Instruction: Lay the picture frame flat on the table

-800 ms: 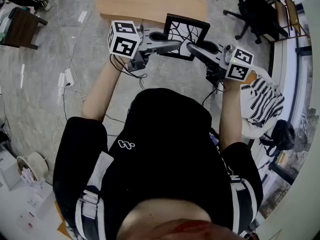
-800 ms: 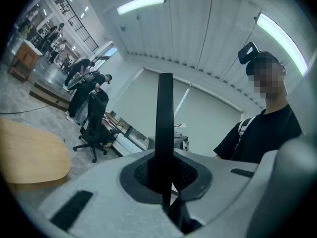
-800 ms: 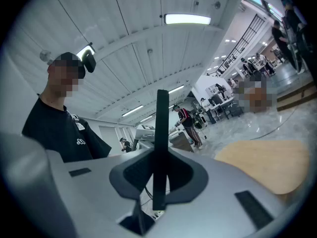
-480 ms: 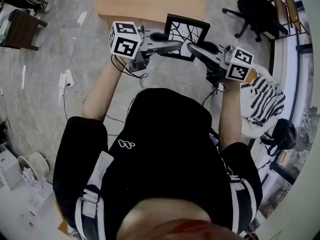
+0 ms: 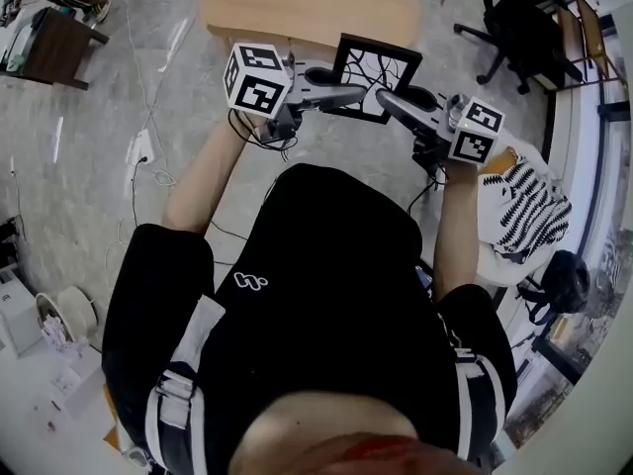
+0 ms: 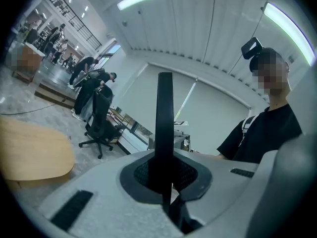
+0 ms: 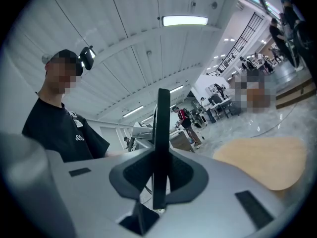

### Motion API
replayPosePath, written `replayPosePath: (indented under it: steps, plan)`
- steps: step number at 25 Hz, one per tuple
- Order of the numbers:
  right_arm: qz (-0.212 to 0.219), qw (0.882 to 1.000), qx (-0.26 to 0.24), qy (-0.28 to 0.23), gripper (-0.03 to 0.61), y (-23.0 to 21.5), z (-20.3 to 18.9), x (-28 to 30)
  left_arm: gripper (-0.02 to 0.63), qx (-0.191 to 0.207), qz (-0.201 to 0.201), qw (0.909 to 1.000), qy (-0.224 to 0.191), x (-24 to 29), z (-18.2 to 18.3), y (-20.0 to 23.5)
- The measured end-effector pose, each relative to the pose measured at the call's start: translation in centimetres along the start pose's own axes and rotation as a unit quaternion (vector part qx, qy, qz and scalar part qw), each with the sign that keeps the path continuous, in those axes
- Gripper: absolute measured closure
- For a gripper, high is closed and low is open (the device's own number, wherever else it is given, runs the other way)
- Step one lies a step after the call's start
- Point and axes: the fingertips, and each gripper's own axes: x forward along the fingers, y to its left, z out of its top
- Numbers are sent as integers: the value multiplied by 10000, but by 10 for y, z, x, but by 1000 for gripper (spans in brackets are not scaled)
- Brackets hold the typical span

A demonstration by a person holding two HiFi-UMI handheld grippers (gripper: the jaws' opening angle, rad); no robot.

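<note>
Black square picture frame (image 5: pixel 377 67) with a branching-line print is hanging on edge in mid-air, the left gripper (image 5: pixel 354 93) and right gripper (image 5: pixel 388 101) both clamping its near edge, the pale wooden table (image 5: pixel 297 8) lying ahead and below.

picture frame (image 5: pixel 374 72): lower edge partly behind fingers (image 5: pixel 341 94) | table (image 5: pixel 297 8): far end cut off
</note>
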Motion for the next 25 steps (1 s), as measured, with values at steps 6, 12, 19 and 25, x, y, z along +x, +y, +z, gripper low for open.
replayPosePath:
  steps: [6, 12, 19, 25]
  plan:
    - [-44, 9999, 47, -104, 517, -18, -2, -21, 597, -13, 54, 10000, 39, 23, -1, 13]
    - [-188, 9995, 154, -224, 518, -68, 3, -30, 597, -17, -3, 9999, 121, 42, 8, 59]
    - [-219, 9992, 317, -105, 517, -151, 39, 12, 597, -194, 50, 9997, -109, 14, 45, 147]
    - [-450, 9975, 522, -157, 518, -241, 88, 85, 595, -431, 53, 9987, -258, -42, 98, 246]
